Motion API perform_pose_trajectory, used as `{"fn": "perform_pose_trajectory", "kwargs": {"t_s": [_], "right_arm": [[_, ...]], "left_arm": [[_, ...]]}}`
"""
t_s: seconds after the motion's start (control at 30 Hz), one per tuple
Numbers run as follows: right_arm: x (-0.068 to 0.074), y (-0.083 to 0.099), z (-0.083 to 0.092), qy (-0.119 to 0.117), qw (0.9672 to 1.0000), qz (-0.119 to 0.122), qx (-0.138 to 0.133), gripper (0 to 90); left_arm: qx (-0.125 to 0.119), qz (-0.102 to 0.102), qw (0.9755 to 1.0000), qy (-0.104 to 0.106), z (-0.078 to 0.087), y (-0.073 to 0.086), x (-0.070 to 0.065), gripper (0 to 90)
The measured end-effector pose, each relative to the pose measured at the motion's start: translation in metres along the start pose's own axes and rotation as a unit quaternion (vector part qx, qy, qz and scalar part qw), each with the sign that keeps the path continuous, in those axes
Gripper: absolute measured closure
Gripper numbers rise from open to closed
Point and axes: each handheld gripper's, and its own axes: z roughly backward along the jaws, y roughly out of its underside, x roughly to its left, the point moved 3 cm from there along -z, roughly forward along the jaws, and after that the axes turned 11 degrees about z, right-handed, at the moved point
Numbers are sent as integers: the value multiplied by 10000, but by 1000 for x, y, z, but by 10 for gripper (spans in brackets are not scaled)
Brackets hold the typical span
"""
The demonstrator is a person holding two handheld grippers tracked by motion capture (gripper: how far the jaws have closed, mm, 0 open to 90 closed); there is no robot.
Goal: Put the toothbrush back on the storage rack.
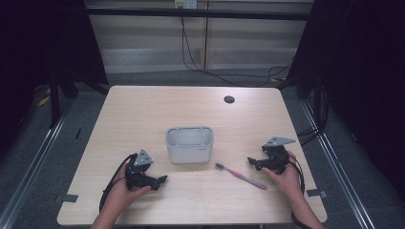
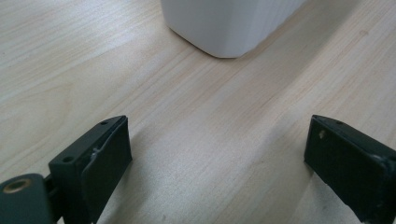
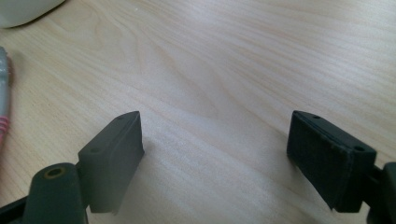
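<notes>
Both tools rest low on the table [image 1: 143, 114], jaws spread wide with bare wood between them: the left tool [image 1: 161, 180] and the right tool [image 1: 251, 161]. A pink-handled toothbrush [image 1: 241, 175] lies flat between them, nearer the right tool. Behind it stands a white holder [image 1: 189, 144]. Each hand grips its tool from behind, pointing inward.

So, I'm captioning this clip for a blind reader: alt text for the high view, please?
A person's hands rest two open grippers, left gripper and right gripper, on a wooden table, either side of a white holder and a pink toothbrush lying beside it.
</notes>
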Motion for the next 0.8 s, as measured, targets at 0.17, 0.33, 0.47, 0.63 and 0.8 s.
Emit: {"fn": "perform_pose_trajectory", "kwargs": {"t_s": [0.17,0.33,0.47,0.63,0.8], "right_arm": [[0,0,0,-1,10000,4,-3,180],[1,0,0,19,10000,-76,7,181],[1,-3,3,2,9996,-113,245,197],[-1,-6,7,-206,9988,-340,282,244],[1,-16,16,-335,9987,-373,85,253]], "left_arm": [[0,-1,10000,-1,0,0,0,68],[-2,4,10000,-2,0,0,0,68],[-4,7,10000,0,0,0,0,68],[-4,7,10000,0,0,0,0,68],[3,-3,10000,-2,0,0,0,68]]}}
